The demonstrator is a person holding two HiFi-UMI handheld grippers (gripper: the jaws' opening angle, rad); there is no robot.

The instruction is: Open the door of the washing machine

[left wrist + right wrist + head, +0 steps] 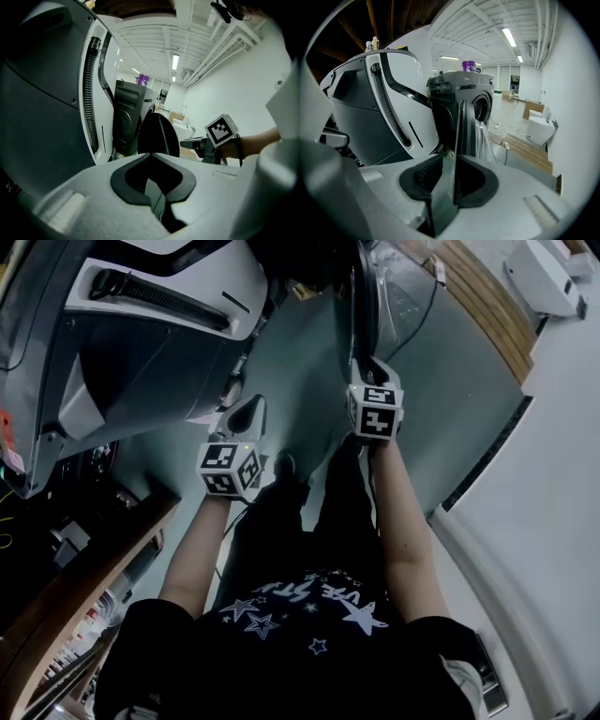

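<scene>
The dark washing machine (445,98) stands ahead with its round drum opening (483,105) uncovered. Its door (465,126) is swung out edge-on toward me and shows as a dark oval (157,136) in the left gripper view. My right gripper (367,369) is shut on the door's thin edge (360,315), which runs between the pads (452,180). My left gripper (247,416) hangs lower left of the right one, away from the door. Its jaws (154,190) are together with nothing in them. The right gripper's marker cube (220,130) is in sight from the left one.
A large white and grey machine housing (159,343) with a black ribbed hose (389,103) stands close on the left. A wooden platform (487,306) and a white appliance (544,273) lie to the right. A purple container (468,65) sits on the washer.
</scene>
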